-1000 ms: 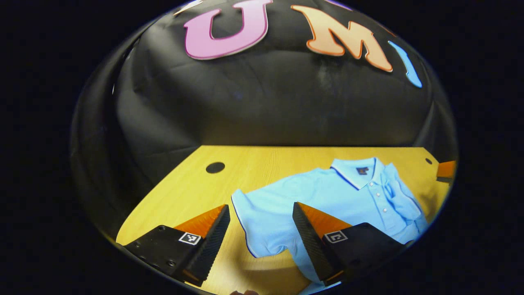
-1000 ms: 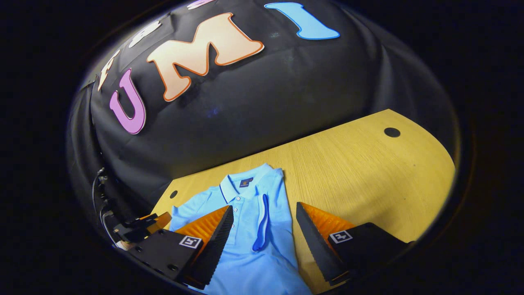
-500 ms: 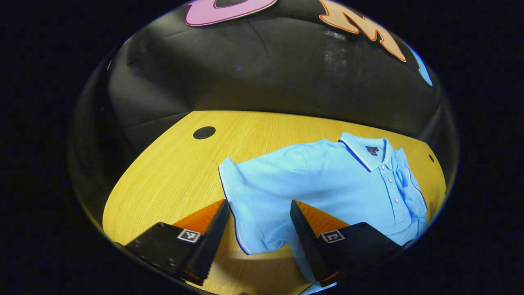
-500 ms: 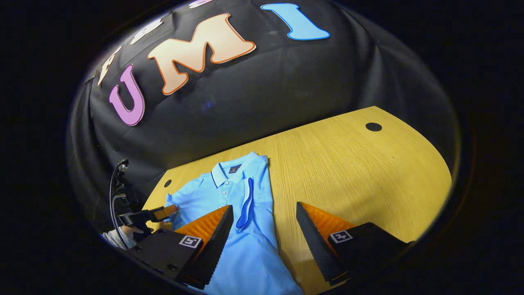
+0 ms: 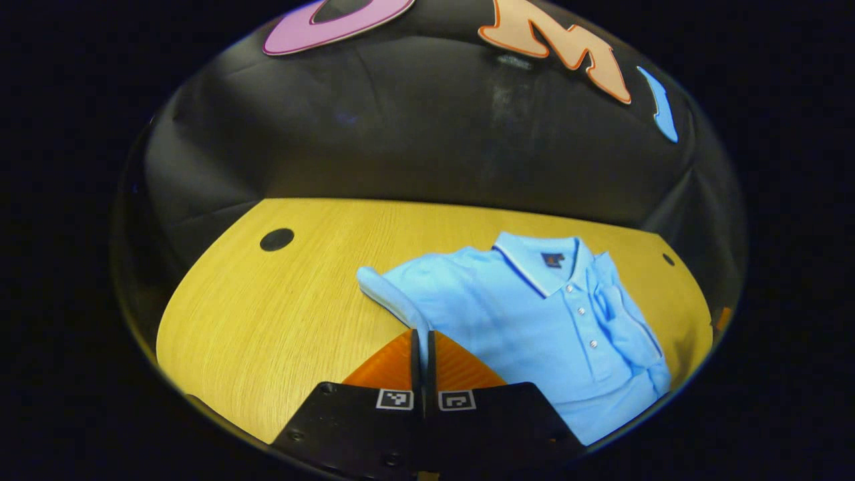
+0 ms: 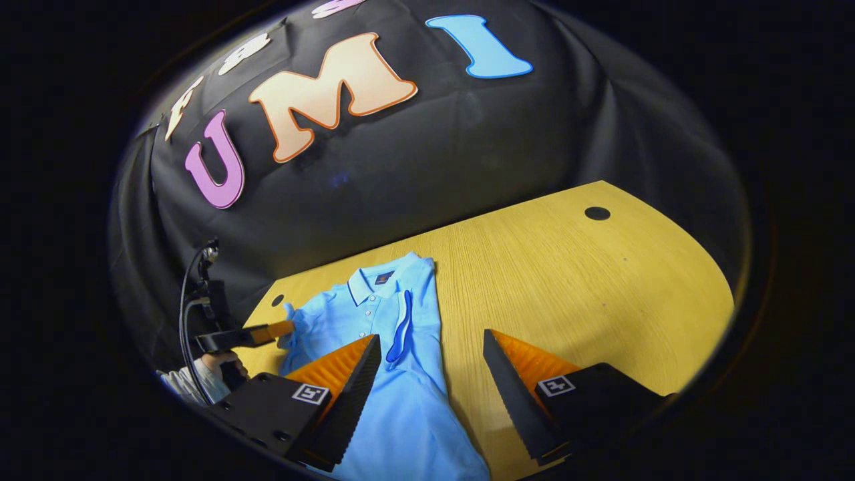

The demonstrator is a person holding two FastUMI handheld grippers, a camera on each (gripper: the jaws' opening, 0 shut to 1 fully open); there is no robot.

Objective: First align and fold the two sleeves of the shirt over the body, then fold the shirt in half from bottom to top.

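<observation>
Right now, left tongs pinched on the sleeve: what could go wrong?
1. The left tongs grip only the sleeve edge; the thin fabric may slip out mid-fold.
2. Pulling could drag the whole shirt across the table and undo the other sleeve, already folded over.
3. The right tongs hang open above the shirt, pinning nothing.
</observation>
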